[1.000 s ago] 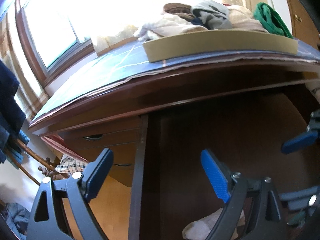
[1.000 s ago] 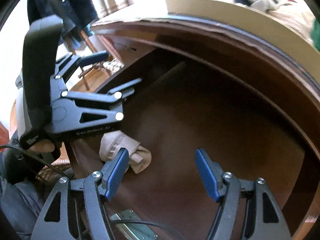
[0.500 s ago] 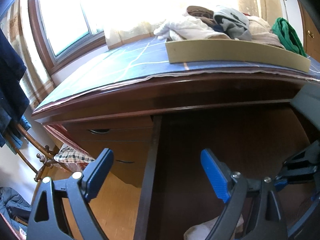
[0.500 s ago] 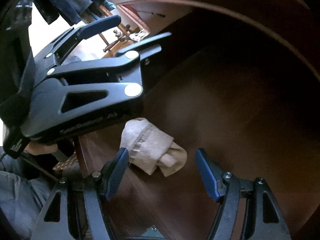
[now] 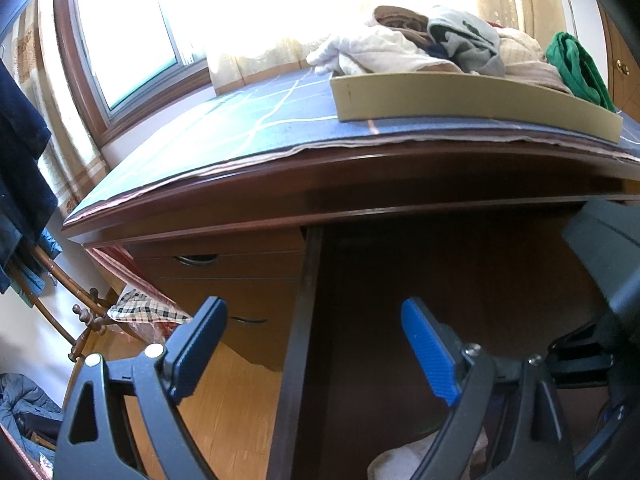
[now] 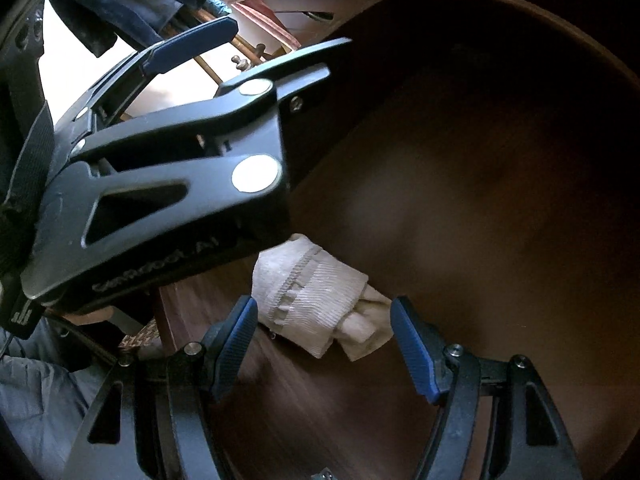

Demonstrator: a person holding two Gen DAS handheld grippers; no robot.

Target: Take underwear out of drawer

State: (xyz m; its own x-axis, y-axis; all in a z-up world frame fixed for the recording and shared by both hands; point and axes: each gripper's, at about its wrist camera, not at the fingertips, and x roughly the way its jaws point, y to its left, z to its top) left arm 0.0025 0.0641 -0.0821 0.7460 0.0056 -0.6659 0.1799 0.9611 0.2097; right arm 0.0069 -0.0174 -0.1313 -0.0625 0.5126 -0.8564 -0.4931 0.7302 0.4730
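Observation:
A rolled, off-white piece of underwear lies on the dark wooden floor of the open drawer, near its left wall. My right gripper points steeply down at it. It is open, with one blue pad on each side of the roll and a gap at both. In the left wrist view only a pale corner of the underwear shows behind a finger. My left gripper is wide open astride the drawer's left side wall without pressing it. In the right wrist view the left gripper hangs over that wall.
Above the drawer, the desk top carries a blue checked cloth and a tan tray piled with clothes. Closed drawers stand to the left. Beyond them are a wooden rack with a plaid cloth, wood flooring and a bright window.
My right gripper has tipped down and sunk toward the underwear, which now lies between its fingers. Its dark frame has entered the right side of the left wrist view. The left gripper barely moved.

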